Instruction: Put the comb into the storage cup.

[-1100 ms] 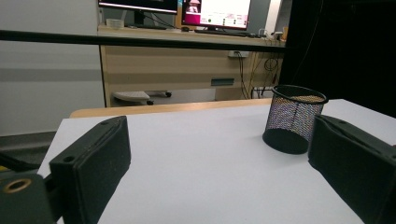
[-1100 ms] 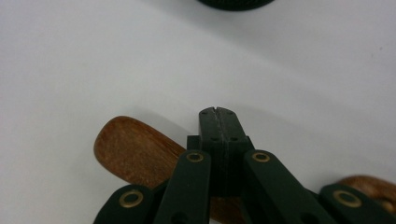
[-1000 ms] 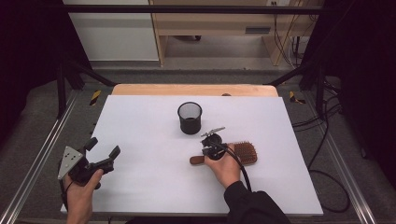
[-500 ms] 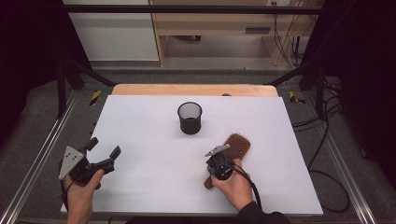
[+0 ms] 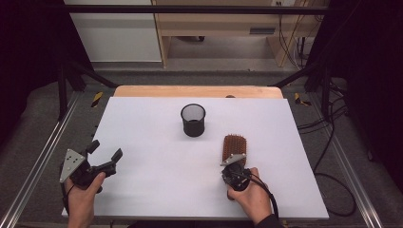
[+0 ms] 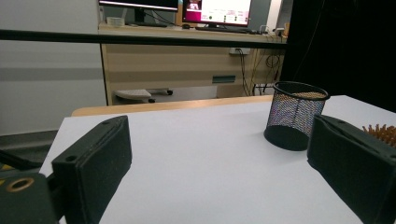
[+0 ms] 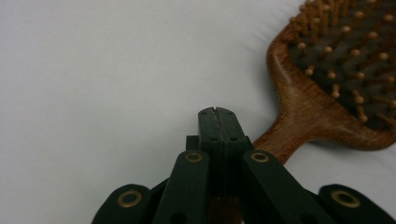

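1. Lying on white table top [image 5: 157,142], right of centre: wooden hairbrush [image 5: 234,148], bristles up, head pointing away from person, handle toward near edge. Same hairbrush [image 7: 336,84] seen close in right gripper view, handle running down behind the jaws.
2. Gripped in person's right hand [image 5: 249,194]: right gripper [image 5: 234,164], sat over the brush handle. Jaws pressed flat together, no gap seen betw. them in right gripper view; right gripper [image 7: 218,112] tips just beside handle, handle passing under/behind. Not pinching the wood as far as visible.
3. Held in left hand [image 5: 83,199], near left-front corner of table: left gripper [image 5: 103,151], jaws spread wide, nothing betw. them. Left gripper [image 6: 219,154] likewise seen w/ both pads far apart, bare table top between.
4. Stood upright, mid-table, beyond the brush: black mesh cup [image 5: 193,119], open top. Apart from brush head, not touching. Mesh cup [image 6: 295,114] also seen from left gripper view, w/ brush bristles [image 6: 380,134] peeking past right-hand jaw.
5. Noted at far edge: wooden strip [image 5: 195,91] along table.
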Action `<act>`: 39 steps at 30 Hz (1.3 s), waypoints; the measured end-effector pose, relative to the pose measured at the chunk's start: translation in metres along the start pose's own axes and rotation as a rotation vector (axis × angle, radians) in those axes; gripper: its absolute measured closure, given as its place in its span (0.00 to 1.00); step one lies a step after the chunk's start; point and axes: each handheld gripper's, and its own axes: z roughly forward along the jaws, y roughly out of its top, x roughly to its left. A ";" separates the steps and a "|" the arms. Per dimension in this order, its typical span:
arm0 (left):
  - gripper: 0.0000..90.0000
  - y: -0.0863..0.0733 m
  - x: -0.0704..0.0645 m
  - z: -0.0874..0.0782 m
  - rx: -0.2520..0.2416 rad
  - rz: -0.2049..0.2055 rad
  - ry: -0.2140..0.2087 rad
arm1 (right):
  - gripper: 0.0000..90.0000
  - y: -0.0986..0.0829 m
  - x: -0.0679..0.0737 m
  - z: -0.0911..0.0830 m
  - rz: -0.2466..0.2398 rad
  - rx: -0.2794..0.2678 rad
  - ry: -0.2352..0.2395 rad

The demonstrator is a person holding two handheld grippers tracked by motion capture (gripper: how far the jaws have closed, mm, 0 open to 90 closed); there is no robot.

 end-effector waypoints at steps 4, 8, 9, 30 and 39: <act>0.08 0.000 0.000 0.000 0.001 -0.001 0.000 | 1.00 -0.006 -0.010 -0.006 -0.004 -0.006 -0.010; 0.08 0.000 0.000 0.000 0.002 -0.001 0.001 | 1.00 -0.009 -0.016 -0.010 -0.005 -0.003 -0.017; 0.08 0.000 0.000 0.000 0.002 -0.001 0.001 | 1.00 -0.011 -0.018 -0.012 -0.008 -0.001 -0.017; 0.08 0.000 0.003 -0.002 0.000 -0.001 0.024 | 1.00 -0.022 -0.056 -0.018 -0.027 0.010 -0.031; 0.08 0.000 0.000 -0.002 0.002 0.025 0.026 | 1.00 -0.025 -0.067 -0.020 -0.023 0.006 -0.029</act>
